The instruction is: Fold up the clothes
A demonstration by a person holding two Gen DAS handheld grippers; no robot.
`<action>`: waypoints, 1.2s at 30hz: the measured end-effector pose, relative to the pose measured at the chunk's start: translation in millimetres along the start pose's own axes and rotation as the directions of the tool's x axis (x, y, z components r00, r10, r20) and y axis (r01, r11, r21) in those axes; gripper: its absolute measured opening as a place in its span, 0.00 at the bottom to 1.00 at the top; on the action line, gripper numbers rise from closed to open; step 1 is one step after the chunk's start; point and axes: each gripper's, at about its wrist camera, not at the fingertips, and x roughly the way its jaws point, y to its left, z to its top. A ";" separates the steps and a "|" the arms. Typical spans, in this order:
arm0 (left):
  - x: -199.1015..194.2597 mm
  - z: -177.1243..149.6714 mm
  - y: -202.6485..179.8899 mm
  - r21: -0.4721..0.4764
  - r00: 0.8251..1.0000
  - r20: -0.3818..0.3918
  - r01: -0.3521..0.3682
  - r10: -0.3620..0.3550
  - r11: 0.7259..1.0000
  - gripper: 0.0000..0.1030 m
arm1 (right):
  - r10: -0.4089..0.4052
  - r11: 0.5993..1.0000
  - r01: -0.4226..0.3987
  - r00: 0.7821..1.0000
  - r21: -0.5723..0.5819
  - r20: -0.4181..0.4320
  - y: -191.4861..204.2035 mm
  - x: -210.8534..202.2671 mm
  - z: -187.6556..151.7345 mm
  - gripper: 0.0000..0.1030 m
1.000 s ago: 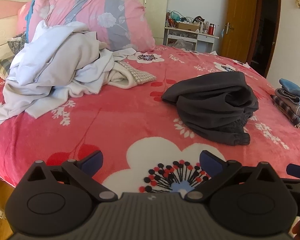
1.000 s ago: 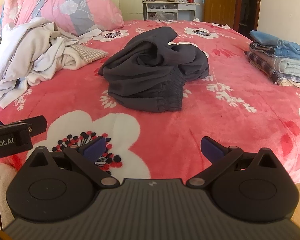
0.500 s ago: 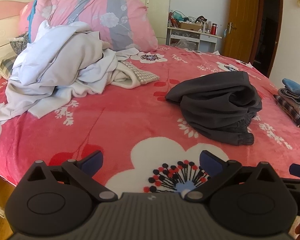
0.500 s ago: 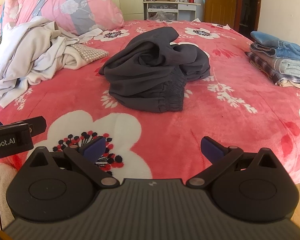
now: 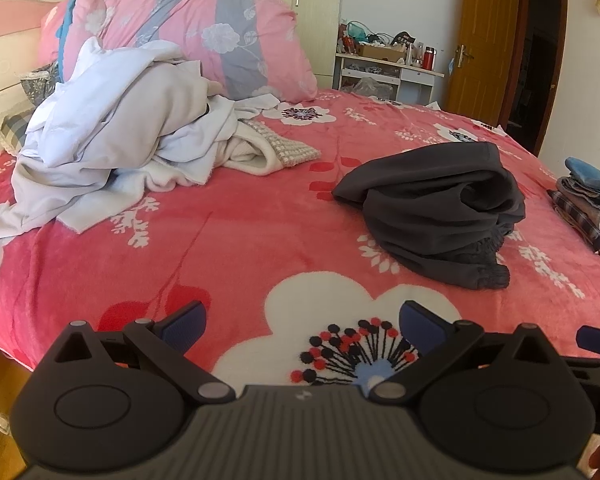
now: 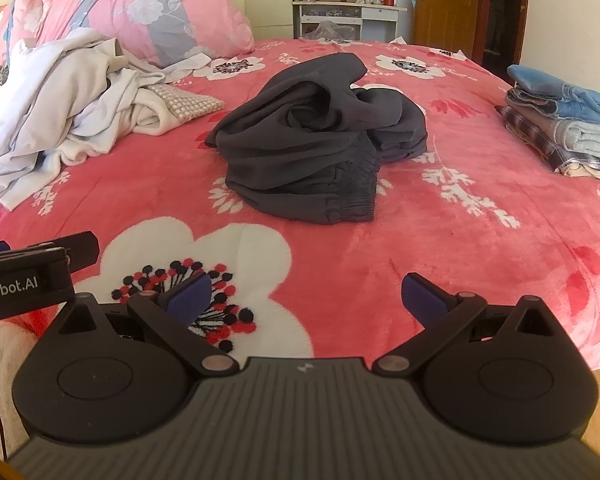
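Note:
Crumpled dark grey trousers [image 5: 436, 208] lie in a heap on the red flowered bedspread [image 5: 228, 240]; they also show in the right wrist view [image 6: 316, 148], with the elastic waistband toward me. My left gripper [image 5: 302, 322] is open and empty, hovering over the near edge of the bed, left of the trousers. My right gripper [image 6: 306, 298] is open and empty, short of the trousers. The left gripper's body [image 6: 24, 276] shows at the right view's left edge.
A pile of unfolded white and beige clothes [image 5: 112, 148] lies at the back left, before a pink pillow [image 5: 204, 32]. A stack of folded jeans and plaid clothes [image 6: 564, 128] sits at the bed's right edge. A cluttered white desk [image 5: 384, 68] and a wooden door [image 5: 484, 36] stand behind.
Both grippers have drifted slightly; the left view has shifted a little so the clothes sit further right and lower. Both stay open and empty. The clothes have not moved.

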 end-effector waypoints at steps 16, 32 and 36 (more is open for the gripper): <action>7.9 -1.9 2.9 0.015 0.998 0.024 0.053 -0.053 0.998 1.00 | 0.013 0.999 -0.014 1.000 0.041 0.014 -12.0 9.2 -5.1 0.99; 74.1 1.9 -118.8 0.394 0.944 -0.018 0.310 -0.330 0.865 1.00 | -0.104 0.990 0.075 0.956 0.117 0.274 -129.6 23.2 -27.7 0.99; 93.6 -6.0 -170.6 0.521 0.931 -0.047 0.332 -0.361 0.787 0.92 | -0.095 0.983 0.044 0.952 0.177 0.292 -156.5 34.1 -26.7 0.99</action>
